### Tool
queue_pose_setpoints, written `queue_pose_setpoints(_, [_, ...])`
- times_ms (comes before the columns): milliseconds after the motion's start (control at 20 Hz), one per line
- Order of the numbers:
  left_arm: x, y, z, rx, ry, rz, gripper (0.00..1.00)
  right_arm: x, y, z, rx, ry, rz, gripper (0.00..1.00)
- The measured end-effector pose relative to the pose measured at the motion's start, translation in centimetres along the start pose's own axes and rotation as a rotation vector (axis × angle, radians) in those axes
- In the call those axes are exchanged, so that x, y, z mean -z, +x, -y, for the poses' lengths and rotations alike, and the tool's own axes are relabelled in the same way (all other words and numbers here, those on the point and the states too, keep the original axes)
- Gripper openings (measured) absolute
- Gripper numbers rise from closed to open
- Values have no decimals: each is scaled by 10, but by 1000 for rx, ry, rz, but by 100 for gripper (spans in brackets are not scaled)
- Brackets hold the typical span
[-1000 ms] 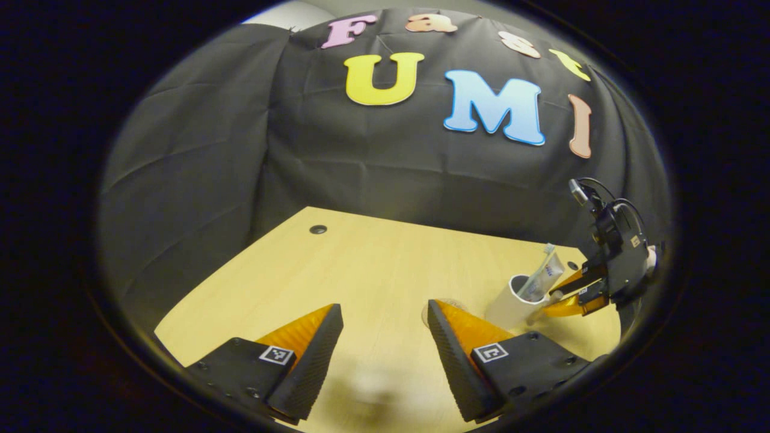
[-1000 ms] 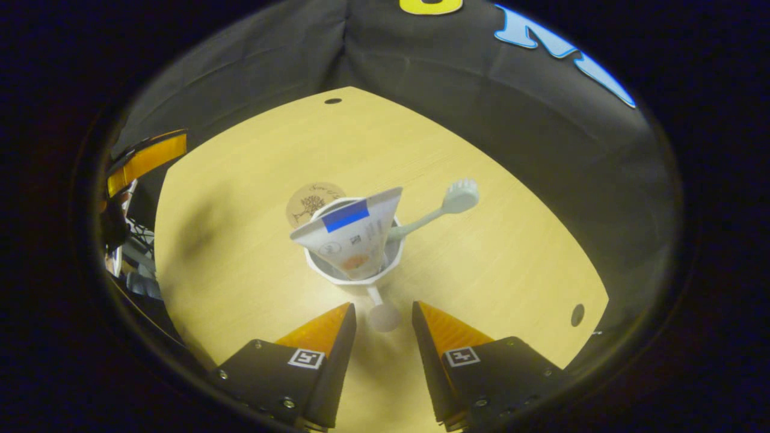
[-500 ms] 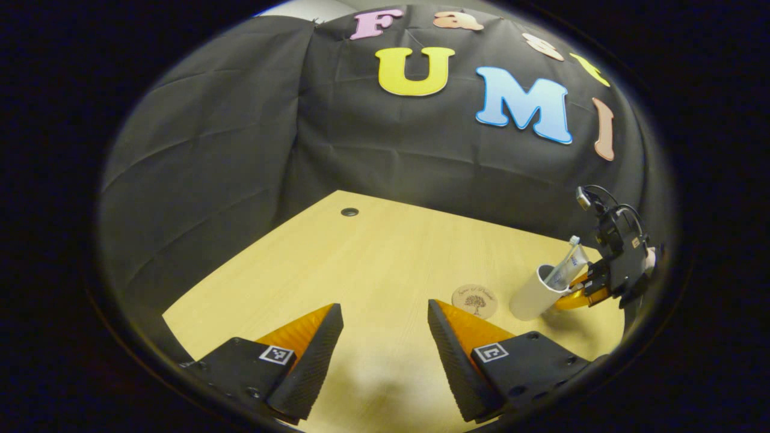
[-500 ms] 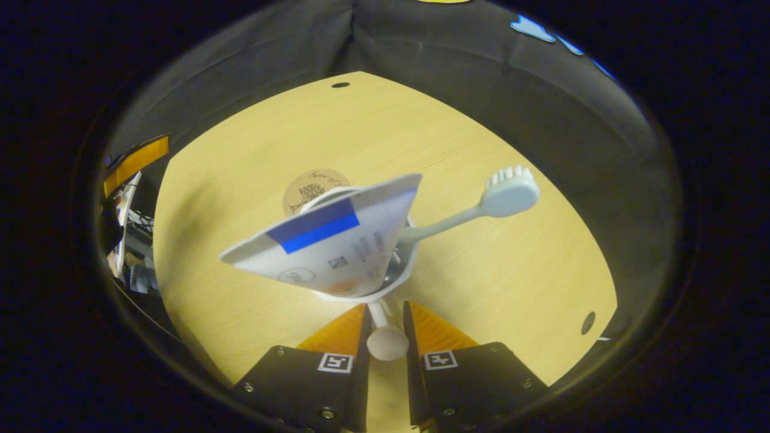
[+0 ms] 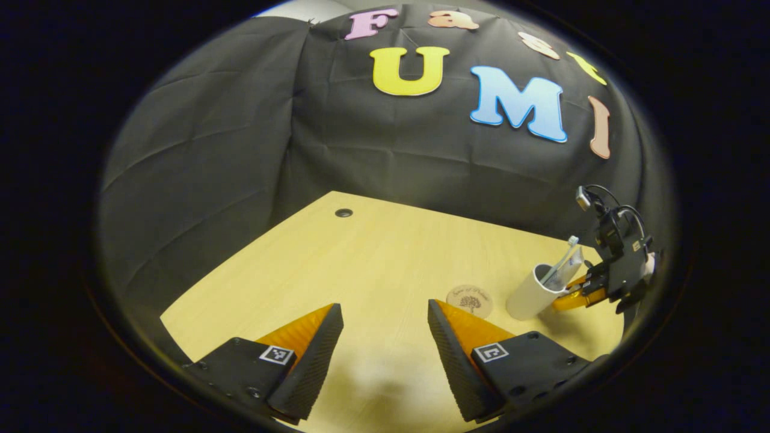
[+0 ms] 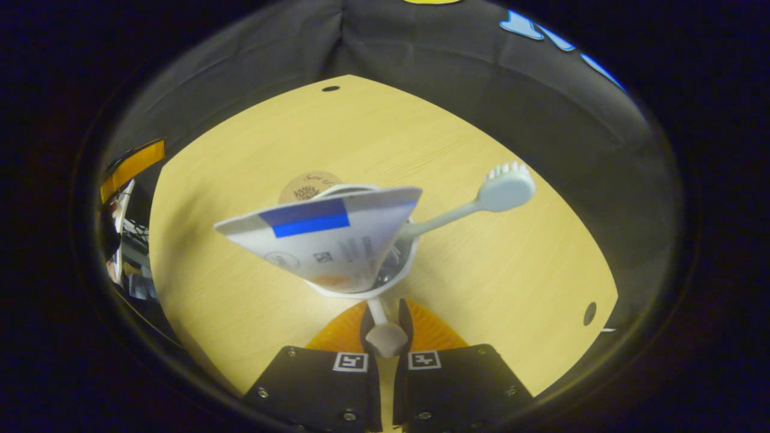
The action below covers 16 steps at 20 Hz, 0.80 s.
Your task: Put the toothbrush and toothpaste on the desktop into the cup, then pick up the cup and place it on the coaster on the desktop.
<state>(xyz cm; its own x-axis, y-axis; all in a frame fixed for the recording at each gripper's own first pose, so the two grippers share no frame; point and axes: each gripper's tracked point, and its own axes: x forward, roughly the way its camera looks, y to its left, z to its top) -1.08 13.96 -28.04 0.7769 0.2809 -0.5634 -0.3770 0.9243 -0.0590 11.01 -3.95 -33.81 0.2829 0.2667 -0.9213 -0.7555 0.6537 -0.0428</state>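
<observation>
The right gripper point(image 6: 385, 319) has its two fingers squeezed tight on the thin white handle point(image 6: 385, 337) that sticks out from the cup point(image 6: 361, 287). Both fingers press on it, one on each side.

The cup is white. In the left gripper view the cup point(image 5: 529, 297) sits at the far right of the wooden desktop point(image 5: 361, 270), tipped a little, and I cannot tell if its bottom touches the wood. The other gripper point(image 5: 571, 296) is at the cup's side there.

The toothpaste point(image 6: 319, 240) is inside the cup. It is a white tube with a blue stripe, and its wide flat end pokes up toward the camera. The toothbrush point(image 6: 475, 201) is in the cup too. It leans out to the right, with its bristles pointing up.

The round brown coaster point(image 6: 310, 185) lies flat on the desktop, just past the cup. In the left gripper view the coaster point(image 5: 469, 299) is just beside the cup.

The left gripper point(image 5: 385, 346) is wide open and holds nothing. It hangs over the near part of the desktop, well apart from the cup.
</observation>
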Motion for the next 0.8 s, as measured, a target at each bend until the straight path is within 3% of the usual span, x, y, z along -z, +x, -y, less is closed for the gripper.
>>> queue_pose_setpoints(300, [-1, -7, -3, 6, 10, 6, 93, 3, -8, -6, 13, 34, 15, 10])
queue_pose_setpoints(800, [-3, -23, -24, 1, 16, 23, 93, -35, -18, -25, 13, 65, 79, 10])
